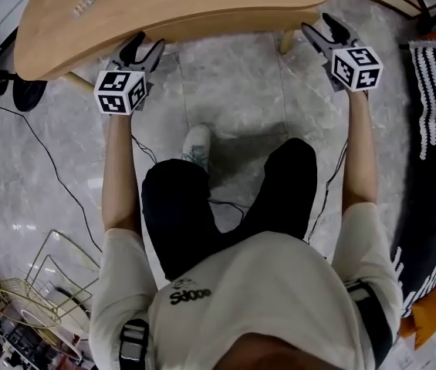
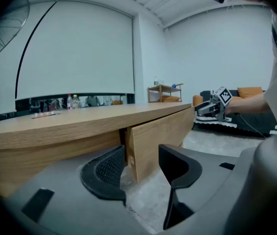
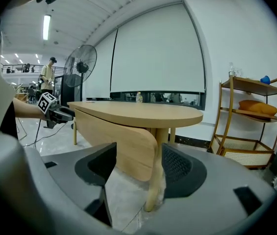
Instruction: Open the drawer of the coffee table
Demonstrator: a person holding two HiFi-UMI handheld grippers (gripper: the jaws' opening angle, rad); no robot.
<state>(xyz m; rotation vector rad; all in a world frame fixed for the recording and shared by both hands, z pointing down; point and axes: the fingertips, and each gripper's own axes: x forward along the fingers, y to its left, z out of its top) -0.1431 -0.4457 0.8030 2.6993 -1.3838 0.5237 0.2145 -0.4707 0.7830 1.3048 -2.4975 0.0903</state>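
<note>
Though near the drawer (image 2: 158, 133), left tool (image 1: 145, 52) and right tool (image 1: 322, 28) gape empty.

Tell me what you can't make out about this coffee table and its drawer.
Inside of the drawer: the left gripper view shows only its front panel, and in the head view the tabletop covers it.
Small clear item on the tabletop, head view: too small to identify.
The tabletop's far edge, head view: cut off by the picture's top edge.
</note>
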